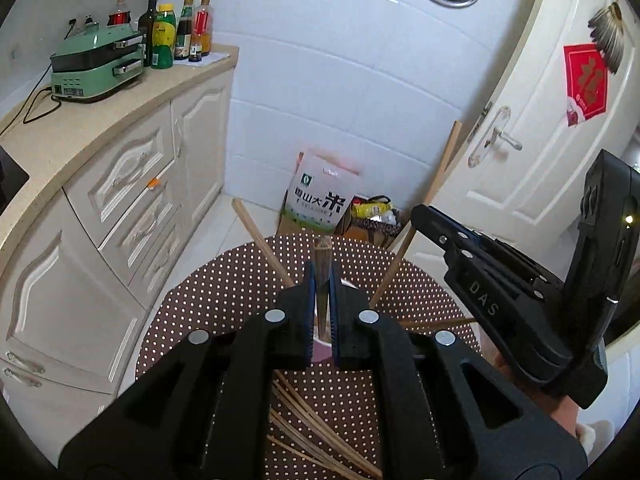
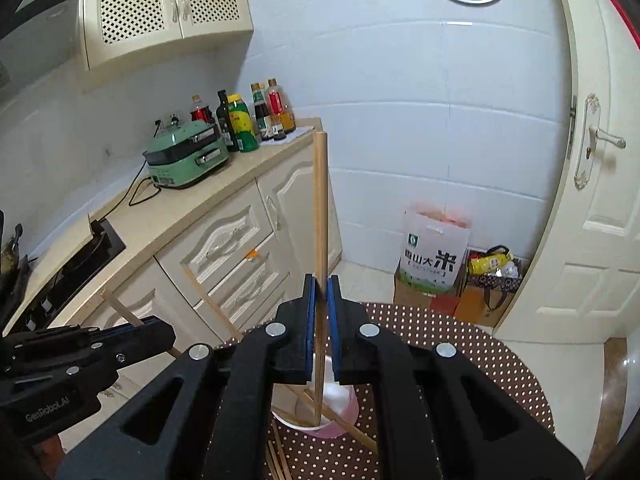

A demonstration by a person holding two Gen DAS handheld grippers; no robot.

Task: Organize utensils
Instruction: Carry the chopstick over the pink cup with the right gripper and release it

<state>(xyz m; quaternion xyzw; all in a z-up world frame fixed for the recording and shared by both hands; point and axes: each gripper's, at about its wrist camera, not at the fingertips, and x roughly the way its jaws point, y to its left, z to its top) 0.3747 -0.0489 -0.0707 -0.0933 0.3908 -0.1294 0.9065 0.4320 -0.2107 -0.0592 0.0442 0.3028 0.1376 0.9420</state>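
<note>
My right gripper (image 2: 321,292) is shut on a wooden chopstick (image 2: 320,208), held upright with its lower end inside a pink cup (image 2: 340,404) on the round polka-dot table (image 2: 480,352). Other chopsticks lean in the cup. My left gripper (image 1: 322,284) is shut on a chopstick (image 1: 322,256) above the same cup (image 1: 320,354). Two chopsticks (image 1: 260,240) stick out of the cup to left and right. Several loose chopsticks (image 1: 316,432) lie on the table (image 1: 224,300) below. The right gripper's body (image 1: 520,300) shows at the right of the left wrist view.
A kitchen counter (image 2: 180,216) with a green appliance (image 2: 186,158) and several bottles (image 2: 256,116) runs along the left. A rice bag (image 2: 434,256) and boxes stand on the floor by the tiled wall. A white door (image 2: 592,200) is at the right.
</note>
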